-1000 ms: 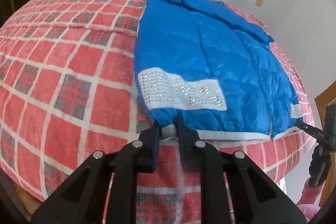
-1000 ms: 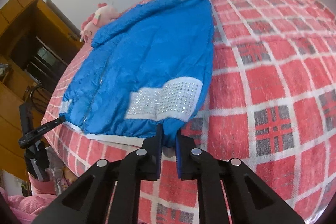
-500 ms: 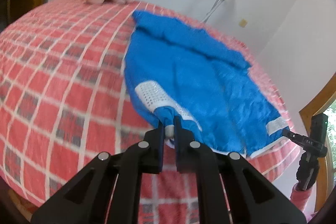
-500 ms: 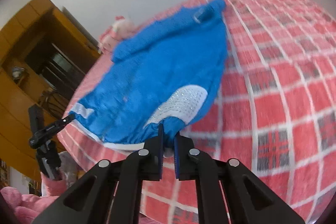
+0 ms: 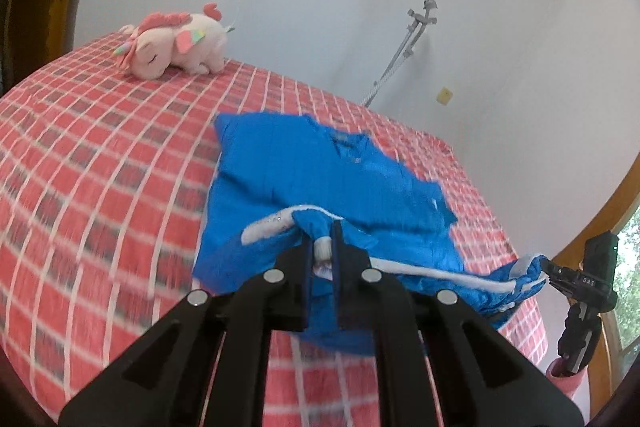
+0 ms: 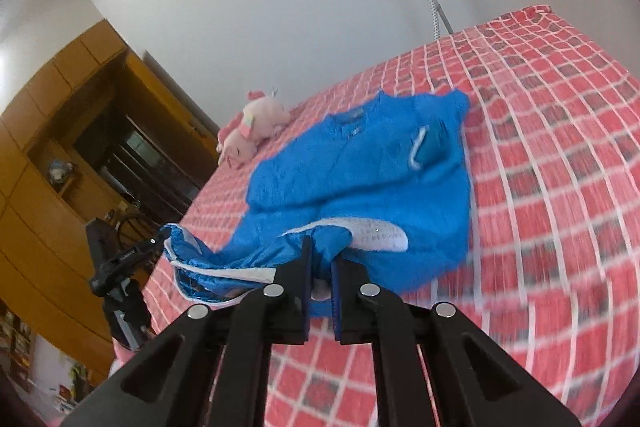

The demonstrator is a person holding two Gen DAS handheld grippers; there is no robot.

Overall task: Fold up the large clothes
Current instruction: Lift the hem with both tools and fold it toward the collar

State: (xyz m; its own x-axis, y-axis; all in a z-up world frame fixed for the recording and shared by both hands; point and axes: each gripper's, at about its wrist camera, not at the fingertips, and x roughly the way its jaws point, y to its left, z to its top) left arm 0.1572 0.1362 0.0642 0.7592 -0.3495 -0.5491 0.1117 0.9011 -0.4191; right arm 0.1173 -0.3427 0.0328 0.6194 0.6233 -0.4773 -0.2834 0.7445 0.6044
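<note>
Blue quilted fabric fills the middle of both views: the jacket (image 5: 320, 179) lies on the bed (image 5: 100, 167), which is covered in a red and white checked spread, and we have its bottom edge lifted off the cover at both corners. Our left gripper (image 5: 322, 247) is pressed together on the white hem (image 5: 420, 273) at one corner, with a bunch of blue cloth and white trim pinched between the pads. Our right gripper (image 6: 320, 267) is clamped in the same way on the other corner, where the white studded band (image 6: 376, 233) curls up just beyond the fingertips. Between the two grips the hem hangs in a loose sag, clear of the spread.

In the left wrist view we see the right gripper at the far right edge, its black tips closed on a gathered lump of blue cloth. In the right wrist view we see the left gripper at the left edge, holding its corner likewise. The upper part of the jacket, with collar and shoulders, rests flat on the bed, and a sleeve cuff with white edging (image 6: 424, 147) lies across its chest.

A pink plush toy (image 5: 176, 45) lies near the head of the bed, well apart from the jacket. A metal stand (image 5: 404, 51) leans against the white wall behind the bed, and a wooden wardrobe (image 6: 80, 155) stands beside it. The checked cover near the lens is blurred.
</note>
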